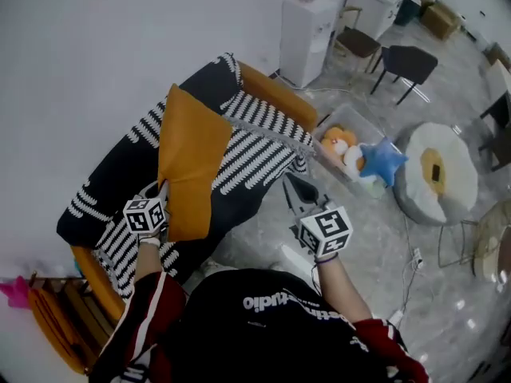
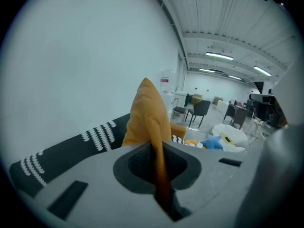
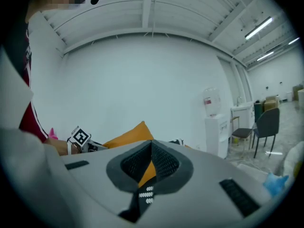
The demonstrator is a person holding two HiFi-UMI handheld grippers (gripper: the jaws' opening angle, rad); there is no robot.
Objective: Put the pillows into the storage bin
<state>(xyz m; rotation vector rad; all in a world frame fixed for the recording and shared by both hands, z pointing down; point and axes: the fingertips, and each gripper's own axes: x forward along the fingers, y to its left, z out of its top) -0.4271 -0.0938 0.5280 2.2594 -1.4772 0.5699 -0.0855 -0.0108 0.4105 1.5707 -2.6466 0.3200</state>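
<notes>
Clamping orange pillow (image 1: 192, 162) edge: left claw (image 1: 162, 190), pillow upright beyond it; right claw (image 1: 291, 186) closed, well apart from pillow.

Left tongs (image 1: 162, 190) clamped on orange pillow (image 1: 190, 154), right tongs (image 1: 292, 186) closed

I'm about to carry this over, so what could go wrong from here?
The left gripper pinches only the edge of the pillow, so it may slip out mid-carry. The bin already holds a plush and a star, so the pillow may not settle inside.
</notes>
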